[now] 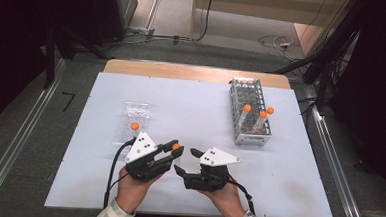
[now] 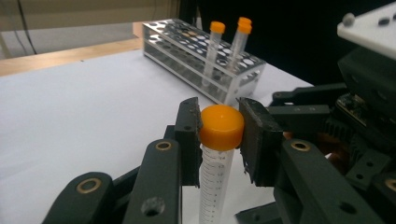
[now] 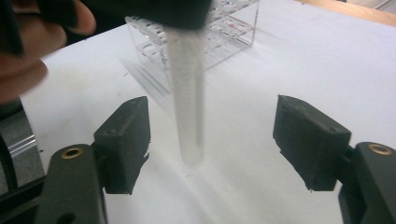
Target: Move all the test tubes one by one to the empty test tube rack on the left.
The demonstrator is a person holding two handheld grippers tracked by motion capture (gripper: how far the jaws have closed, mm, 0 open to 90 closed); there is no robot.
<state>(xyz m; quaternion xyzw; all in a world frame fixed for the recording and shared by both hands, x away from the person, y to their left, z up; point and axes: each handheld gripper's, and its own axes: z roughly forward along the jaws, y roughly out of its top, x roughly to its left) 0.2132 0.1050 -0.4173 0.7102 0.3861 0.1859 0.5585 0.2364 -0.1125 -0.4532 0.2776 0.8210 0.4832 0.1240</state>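
- The right gripper (image 3: pixel 212 144) has its jaws wide apart, one on each side of the tube (image 3: pixel 187 93), and neither touches it.
- The tube is clear, upright, its round bottom just above the white table (image 3: pixel 289 60).
- The left gripper (image 3: pixel 140 9) covers the tube's top, dark and blurred.
- A clear rack (image 3: pixel 233 28) stands behind the tube.
- A hand (image 3: pixel 28 51) shows left of the tube.

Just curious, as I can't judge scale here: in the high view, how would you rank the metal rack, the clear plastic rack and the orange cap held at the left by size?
1. Perforated metal tube rack, largest.
2. Clear plastic rack, smaller, partly hidden by the left gripper.
3. Orange cap of the held tube, smallest by far.
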